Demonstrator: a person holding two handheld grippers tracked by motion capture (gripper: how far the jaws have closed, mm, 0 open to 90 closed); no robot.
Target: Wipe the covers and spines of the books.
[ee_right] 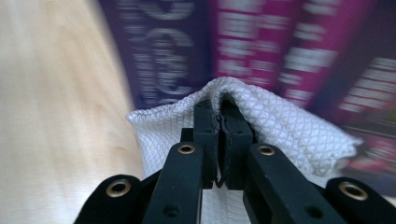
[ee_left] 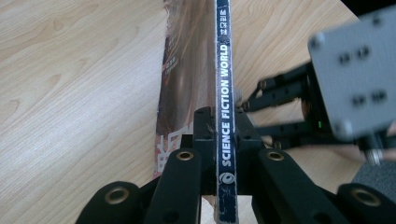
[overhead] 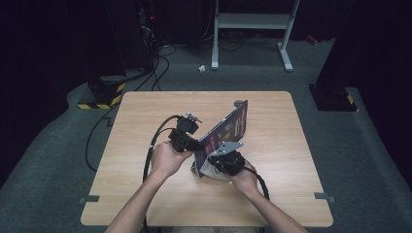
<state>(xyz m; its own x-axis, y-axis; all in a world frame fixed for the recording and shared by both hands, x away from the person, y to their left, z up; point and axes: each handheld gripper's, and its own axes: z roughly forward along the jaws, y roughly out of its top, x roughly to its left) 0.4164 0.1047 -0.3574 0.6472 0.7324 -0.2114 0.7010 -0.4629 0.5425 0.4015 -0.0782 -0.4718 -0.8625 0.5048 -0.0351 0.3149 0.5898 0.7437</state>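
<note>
A thin magazine [overhead: 229,125] with a purple and magenta cover stands on edge, tilted, in the middle of the wooden table [overhead: 145,107]. My left gripper [overhead: 198,144] is shut on its near end. In the left gripper view the jaws [ee_left: 226,126] clamp the dark spine [ee_left: 225,70], which reads SCIENCE FICTION WORLD. My right gripper [overhead: 219,162] is shut on a white mesh cloth [overhead: 208,171] at the magazine's lower near corner. In the right gripper view the bunched cloth [ee_right: 289,130] wraps the shut tips [ee_right: 219,112], right in front of the blurred cover [ee_right: 280,46].
A small grey round piece [overhead: 238,103] lies near the table's far edge, behind the magazine. Beyond the table stand a white metal frame [overhead: 252,22], a yellow-and-black striped base [overhead: 104,94] and loose cables on the carpet. Bare tabletop lies to the left and right.
</note>
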